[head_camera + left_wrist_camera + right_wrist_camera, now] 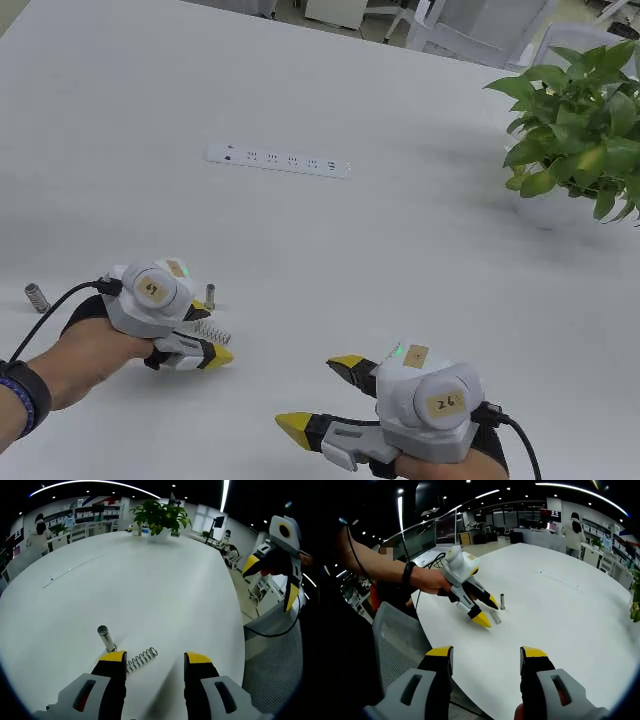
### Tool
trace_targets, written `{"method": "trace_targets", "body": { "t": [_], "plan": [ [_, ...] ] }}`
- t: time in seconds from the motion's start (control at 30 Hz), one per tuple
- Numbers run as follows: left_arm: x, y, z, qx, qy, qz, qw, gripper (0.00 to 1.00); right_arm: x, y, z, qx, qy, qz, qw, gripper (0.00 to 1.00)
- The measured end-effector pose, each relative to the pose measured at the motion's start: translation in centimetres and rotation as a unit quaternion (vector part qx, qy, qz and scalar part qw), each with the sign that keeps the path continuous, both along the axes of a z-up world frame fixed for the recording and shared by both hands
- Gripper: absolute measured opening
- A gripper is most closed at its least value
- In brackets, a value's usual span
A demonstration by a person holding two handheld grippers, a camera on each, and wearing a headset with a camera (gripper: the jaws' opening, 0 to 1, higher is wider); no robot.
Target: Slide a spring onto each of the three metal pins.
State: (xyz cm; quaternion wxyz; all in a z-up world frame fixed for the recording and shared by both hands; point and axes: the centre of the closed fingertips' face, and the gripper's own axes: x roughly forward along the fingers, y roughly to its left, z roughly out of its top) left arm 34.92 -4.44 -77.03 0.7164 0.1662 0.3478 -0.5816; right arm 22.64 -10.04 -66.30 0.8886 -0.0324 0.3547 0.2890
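The left gripper has its jaws wide apart, low over the white table. A spring lies flat between them, close to one jaw. A metal pin stands up just beside it. The right gripper is well apart from them, its jaws open and holding nothing. A second spring lies further left.

Shiny metal pin and wire spring on a matt (smooth) tabletop.
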Motion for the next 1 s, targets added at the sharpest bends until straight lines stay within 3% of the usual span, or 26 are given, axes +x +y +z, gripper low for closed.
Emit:
{"method": "trace_targets", "body": {
  "t": [0.23, 0.37, 0.43, 0.47, 0.53, 0.6, 0.67, 0.73, 0.8, 1.0],
  "plan": [
    [-0.4, 0.3, -1.3, 0.022, -0.003, -0.009, 0.9997, 0.34, 0.3, -0.1, 0.0, 0.001, 0.000, 0.001, 1.0000, 0.53],
    [-0.4, 0.9, -2.2, 0.052, -0.030, -0.018, 0.9980, 0.25, 0.7, 0.2, 0.1, 0.004, -0.004, 0.003, 1.0000, 0.53],
    [0.0, 0.6, -2.0, 0.038, -0.037, -0.003, 0.9986, 0.18, 0.7, 0.5, 0.0, 0.005, -0.004, 0.005, 1.0000, 0.53],
    [0.1, 0.7, -2.1, 0.041, -0.048, -0.002, 0.9980, 0.14, 0.7, 0.6, 0.0, 0.005, -0.003, 0.007, 1.0000, 0.53],
    [-0.3, 1.1, -2.0, 0.045, -0.049, -0.003, 0.9978, 0.09, 0.6, 0.7, 0.0, 0.004, -0.002, 0.010, 0.9999, 0.53],
    [-0.1, 1.6, -2.0, 0.059, -0.080, -0.014, 0.9950, 0.03, 0.5, 0.8, 0.0, 0.005, -0.002, 0.010, 0.9999, 0.53],
    [-1.0, 1.7, -2.0, 0.056, -0.065, -0.011, 0.9962, 0.03, 0.5, 0.8, -0.1, 0.005, 0.000, 0.011, 0.9999, 0.53],
    [-1.5, 2.0, -2.1, 0.058, -0.066, -0.011, 0.9960, 0.03, 0.5, 0.9, -0.3, 0.004, 0.002, 0.014, 0.9999, 0.53],
    [-1.8, 2.7, -2.1, 0.062, -0.057, -0.001, 0.9964, 0.03, 0.7, 1.3, -0.3, 0.003, 0.001, 0.021, 0.9998, 0.53],
    [-3.1, 4.6, -0.9, 0.027, -0.028, 0.050, 0.9980, 0.02, 1.8, 2.4, -0.1, 0.003, -0.006, 0.039, 0.9992, 0.53]
  ]
}}
